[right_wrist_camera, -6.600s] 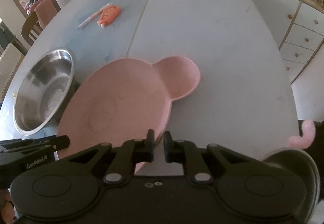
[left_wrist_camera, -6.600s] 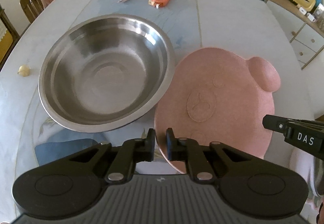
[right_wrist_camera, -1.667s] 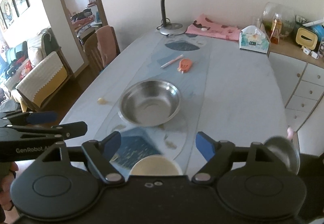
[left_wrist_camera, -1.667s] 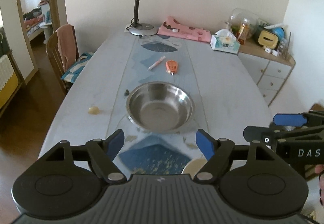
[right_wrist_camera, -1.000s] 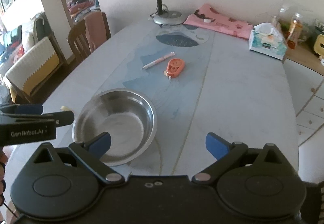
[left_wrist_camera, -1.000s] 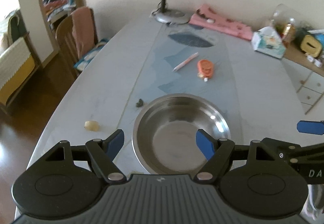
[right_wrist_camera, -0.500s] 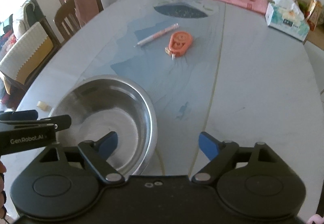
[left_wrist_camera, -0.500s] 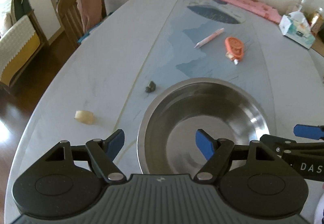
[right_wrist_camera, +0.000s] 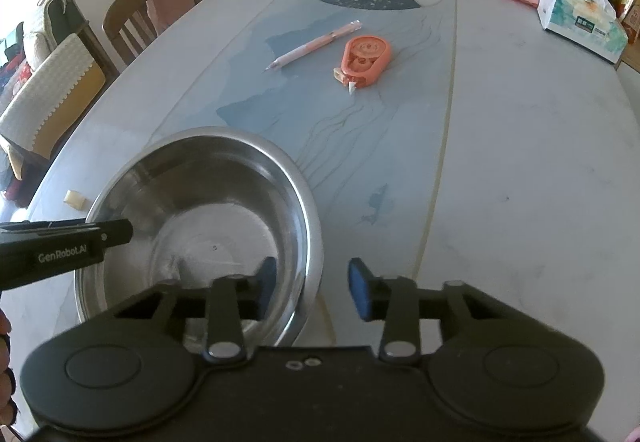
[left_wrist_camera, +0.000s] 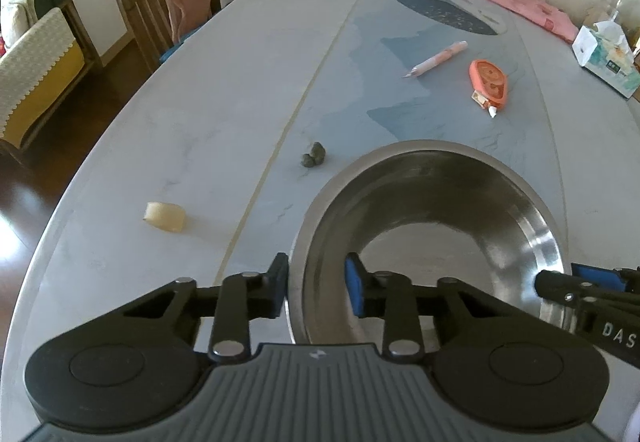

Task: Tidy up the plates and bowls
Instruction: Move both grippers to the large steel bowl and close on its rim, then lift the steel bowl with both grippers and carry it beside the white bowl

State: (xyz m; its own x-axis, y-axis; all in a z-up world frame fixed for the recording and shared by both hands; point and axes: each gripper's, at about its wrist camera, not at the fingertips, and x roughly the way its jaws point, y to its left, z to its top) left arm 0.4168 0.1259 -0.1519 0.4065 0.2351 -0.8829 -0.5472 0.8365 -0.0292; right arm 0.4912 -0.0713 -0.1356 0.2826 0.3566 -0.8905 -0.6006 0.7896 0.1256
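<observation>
Left wrist view, bowl: steel bowl (left_wrist_camera: 432, 226) in the lower centre-right of the frame, on the table (left_wrist_camera: 224, 114)
Left wrist view, tongs: left gripper (left_wrist_camera: 318, 290) astride the bowl's left rim, one pad outside, one inside; jaws closing, a gap on each side of the rim, no pinch yet
Left wrist view, how to grip: best to seat both pads square on the rolled lip before lifting; thin wall likely to slip if caught only at the edge
Left wrist view, other tong: right gripper (left_wrist_camera: 560, 282) at the lower right edge, reaching the bowl's right rim
Left wrist view, surfaces: polished, mirror-like metal; round, deep, flared lip; matt pale tabletop with a blue print

Right wrist view, bowl: same bowl (right_wrist_camera: 200, 214) in the lower left
Right wrist view, tongs: right gripper (right_wrist_camera: 312, 290) straddling the near right rim; jaws closing, rim between them, pads not yet pressing
Right wrist view, how to lift: both sides raised together and level; uneven pull liable to tip it
Right wrist view, clutter: slim pink pen (right_wrist_camera: 314, 44); glossy orange plastic tape dispenser (right_wrist_camera: 364, 60), rounded; both well apart from the bowl, upper centre
</observation>
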